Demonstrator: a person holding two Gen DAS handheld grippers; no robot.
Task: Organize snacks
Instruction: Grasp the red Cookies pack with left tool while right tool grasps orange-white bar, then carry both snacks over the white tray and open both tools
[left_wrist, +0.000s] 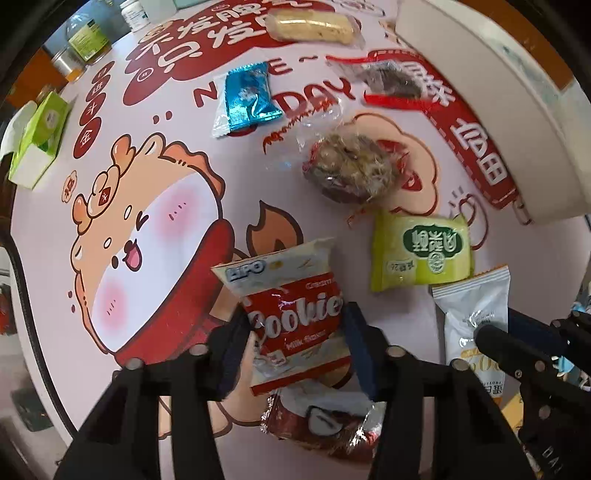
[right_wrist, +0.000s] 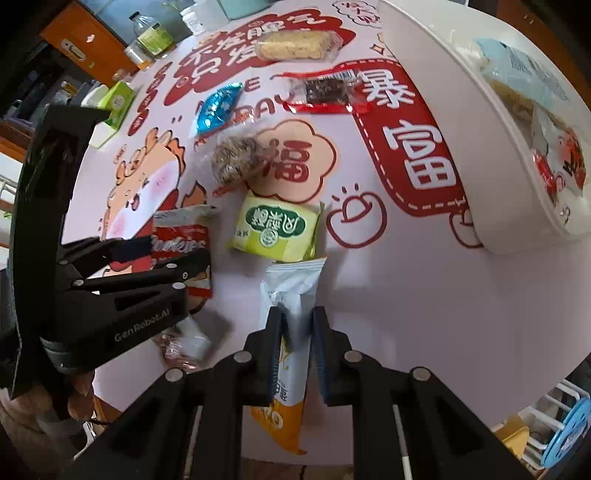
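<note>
My left gripper (left_wrist: 295, 321) is shut on a red and white Cookies packet (left_wrist: 295, 321), held a little above the table; it also shows in the right wrist view (right_wrist: 181, 243). My right gripper (right_wrist: 295, 317) is shut on a white and orange snack bar packet (right_wrist: 291, 291), which also shows in the left wrist view (left_wrist: 476, 310). On the table lie a green packet (right_wrist: 277, 227), a round brown cake (right_wrist: 236, 158), a blue packet (right_wrist: 218, 107), a dark bar (right_wrist: 328, 90) and a yellow bar (right_wrist: 291, 46). A white tub (right_wrist: 443, 110) at the right holds several snacks.
A red foil packet (left_wrist: 325, 424) lies under my left gripper. A green tissue box (left_wrist: 40, 136) and bottles (left_wrist: 85, 37) stand at the table's far left. A white rack (right_wrist: 554, 424) is at the lower right, off the table.
</note>
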